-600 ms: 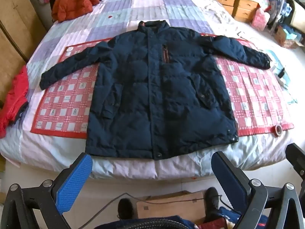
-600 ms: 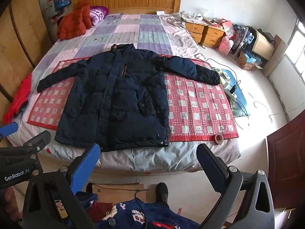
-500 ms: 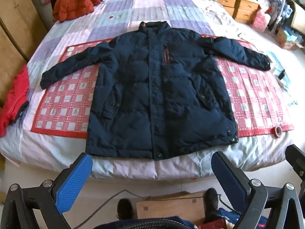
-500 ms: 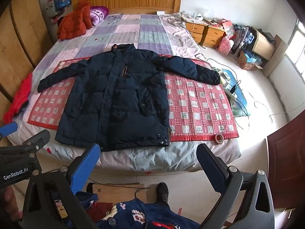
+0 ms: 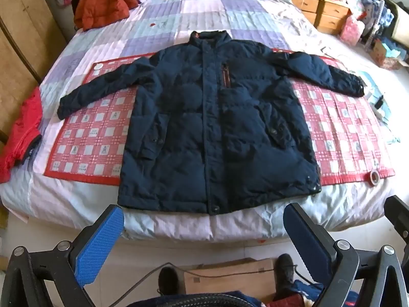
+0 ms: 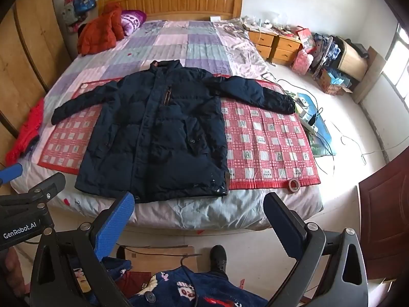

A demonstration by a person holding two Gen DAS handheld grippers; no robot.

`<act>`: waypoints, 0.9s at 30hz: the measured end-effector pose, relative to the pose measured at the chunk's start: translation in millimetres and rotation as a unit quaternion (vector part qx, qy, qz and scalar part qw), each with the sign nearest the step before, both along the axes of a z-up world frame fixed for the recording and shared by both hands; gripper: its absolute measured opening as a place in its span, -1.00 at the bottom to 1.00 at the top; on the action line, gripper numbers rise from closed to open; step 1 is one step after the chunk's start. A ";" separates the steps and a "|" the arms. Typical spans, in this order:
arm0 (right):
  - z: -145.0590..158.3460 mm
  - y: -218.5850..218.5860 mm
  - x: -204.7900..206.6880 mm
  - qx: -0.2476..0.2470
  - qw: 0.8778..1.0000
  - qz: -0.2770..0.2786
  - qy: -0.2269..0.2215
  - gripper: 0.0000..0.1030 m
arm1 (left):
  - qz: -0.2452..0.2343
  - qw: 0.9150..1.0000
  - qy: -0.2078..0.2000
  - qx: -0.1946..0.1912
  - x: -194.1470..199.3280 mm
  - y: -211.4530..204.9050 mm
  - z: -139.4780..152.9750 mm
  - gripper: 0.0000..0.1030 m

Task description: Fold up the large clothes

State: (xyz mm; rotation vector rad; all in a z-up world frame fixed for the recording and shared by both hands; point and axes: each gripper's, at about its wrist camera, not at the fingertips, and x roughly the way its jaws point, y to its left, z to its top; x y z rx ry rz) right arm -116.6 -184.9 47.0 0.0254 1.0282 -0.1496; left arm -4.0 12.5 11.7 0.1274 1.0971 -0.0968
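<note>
Jacket spread flat, both grippers wide open

One navy padded jacket (image 5: pixel 214 128), face up, sleeves out to both sides, on one red checked mat (image 5: pixel 89 138) across one bed (image 5: pixel 179 225). One tape roll (image 5: pixel 375 177) on the mat's near corner. Two orange-red garments: one (image 5: pixel 102 2) by the headboard, one (image 5: pixel 23 135) off the bed's edge.

Left gripper (image 5: pixel 203 235) and right gripper (image 6: pixel 198 222): jaws spread wide, empty, angled down. Jacket hem just beyond the fingertips, apart from them, untouched.
</note>
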 end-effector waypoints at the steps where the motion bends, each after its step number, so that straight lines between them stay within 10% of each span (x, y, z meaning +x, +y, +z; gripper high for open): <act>1: -0.1 0.4 0.0 0.000 1.000 0.000 0.000 1.00 | 0.000 1.000 0.000 0.000 0.2 1.4 1.2 0.99; 27: -2.0 -3.7 9.4 0.001 1.000 -0.002 0.000 1.00 | 0.001 1.000 -0.003 0.003 -4.2 -5.1 -4.0 0.99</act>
